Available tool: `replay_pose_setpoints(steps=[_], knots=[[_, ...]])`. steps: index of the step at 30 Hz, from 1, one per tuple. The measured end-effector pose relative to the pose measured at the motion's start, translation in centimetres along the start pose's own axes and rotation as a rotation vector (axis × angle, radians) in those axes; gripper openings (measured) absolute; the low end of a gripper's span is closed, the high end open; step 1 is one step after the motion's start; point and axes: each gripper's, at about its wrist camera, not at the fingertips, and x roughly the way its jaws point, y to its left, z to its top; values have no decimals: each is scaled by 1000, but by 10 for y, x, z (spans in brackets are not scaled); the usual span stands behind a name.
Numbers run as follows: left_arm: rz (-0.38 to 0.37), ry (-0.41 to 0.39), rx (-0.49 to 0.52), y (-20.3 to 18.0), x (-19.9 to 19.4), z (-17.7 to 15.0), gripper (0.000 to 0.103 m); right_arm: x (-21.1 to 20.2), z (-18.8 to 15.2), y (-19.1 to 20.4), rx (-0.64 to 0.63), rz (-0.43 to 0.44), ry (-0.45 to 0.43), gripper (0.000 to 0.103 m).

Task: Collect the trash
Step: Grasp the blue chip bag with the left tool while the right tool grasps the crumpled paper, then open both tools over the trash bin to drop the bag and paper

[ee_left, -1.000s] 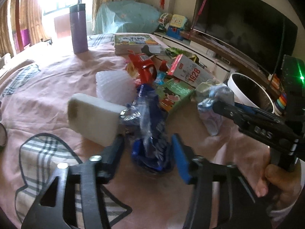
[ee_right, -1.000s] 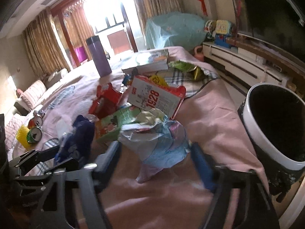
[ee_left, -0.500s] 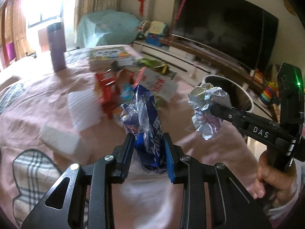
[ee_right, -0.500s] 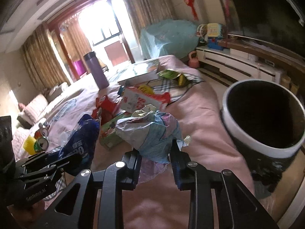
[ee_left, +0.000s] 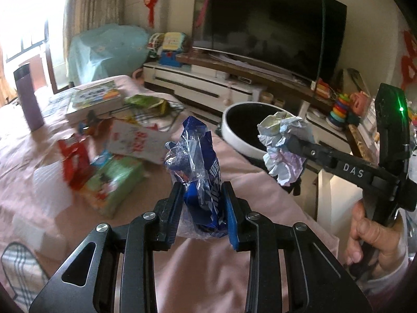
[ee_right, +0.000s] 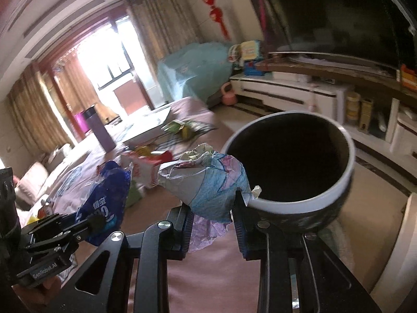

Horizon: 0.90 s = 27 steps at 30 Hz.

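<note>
Left gripper (ee_left: 202,208), at 6 o'clock in its own view, is clamped on a blue plastic wrapper (ee_left: 199,161) standing upright between the jaws, clear of the pink bedspread (ee_left: 213,268). Right gripper (ee_right: 212,221) is pinching a crumpled paper ball (ee_right: 208,182), which sits just beside the near rim of the white-rimmed trash bin (ee_right: 349,161) at 2 o'clock. Farther, at 10 o'clock: scattered cartons (ee_left: 114,180), books (ee_left: 95,99) and a purple flask (ee_left: 27,96).
</note>
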Motion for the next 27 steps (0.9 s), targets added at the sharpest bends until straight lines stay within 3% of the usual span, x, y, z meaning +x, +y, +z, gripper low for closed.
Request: replay_pose_setpoints(steps=[13,27], knots=[[-92,52,52,-45,48,42,29,-3,23,-61,84,-78,-22,29],[-125,129,78,-74,105,80,29,21,46,-99,89,-122,16,30]])
